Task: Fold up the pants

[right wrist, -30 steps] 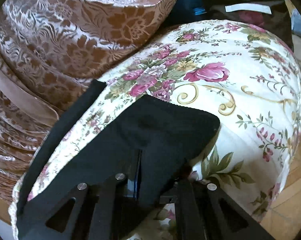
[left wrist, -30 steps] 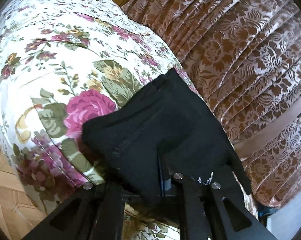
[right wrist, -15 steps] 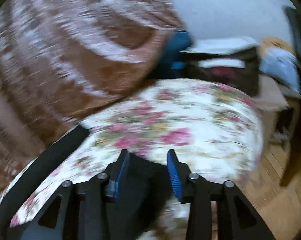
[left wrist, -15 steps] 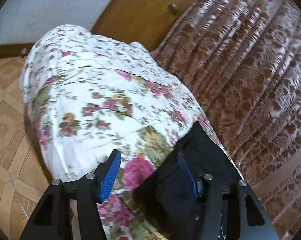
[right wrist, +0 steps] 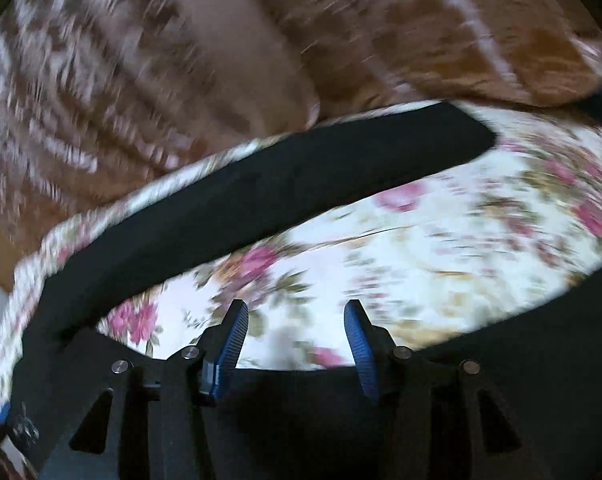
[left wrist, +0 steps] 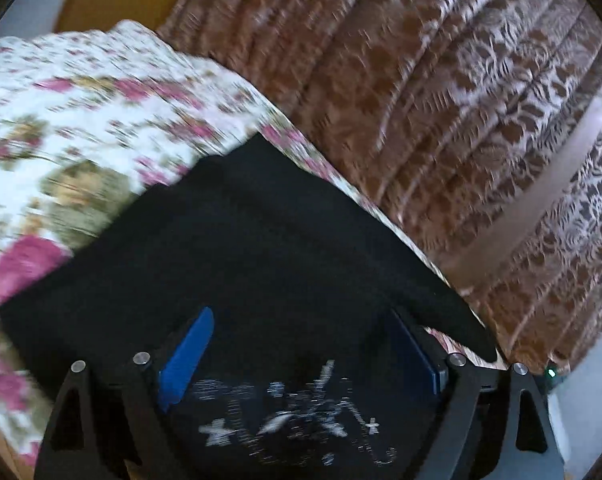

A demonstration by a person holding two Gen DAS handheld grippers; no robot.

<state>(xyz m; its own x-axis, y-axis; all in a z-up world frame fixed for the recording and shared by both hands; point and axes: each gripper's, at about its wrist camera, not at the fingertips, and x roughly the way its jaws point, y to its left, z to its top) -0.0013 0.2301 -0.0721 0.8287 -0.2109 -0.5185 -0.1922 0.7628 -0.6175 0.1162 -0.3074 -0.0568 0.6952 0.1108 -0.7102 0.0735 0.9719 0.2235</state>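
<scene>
Black pants (left wrist: 253, 264) lie spread on a floral cloth (left wrist: 73, 128) printed with pink roses, and the left wrist view is smeared by motion blur. Cream and pink fabric fills the left side of that view; the dark garment covers the middle, running from the cloth's far edge down to the camera, with a white printed design near the bottom. Left gripper (left wrist: 301, 348) hovers over this dark fabric with its blue-padded fingers (left wrist: 187, 354) spread wide apart, and nothing sits between them. To the right, a brown curtain (left wrist: 461, 92) with a pale leaf pattern hangs just beyond the cloth's edge. In the right wrist view, the same curtain (right wrist: 141, 60) fills the upper left, and a long band of the pants (right wrist: 301, 184) runs diagonally along the cloth's (right wrist: 441, 248) far border. More dark fabric lies along the bottom and lower right. Right gripper (right wrist: 297, 344) is held above bare floral cloth, its blue fingers (right wrist: 233, 344) parted wide and gripping nothing.
</scene>
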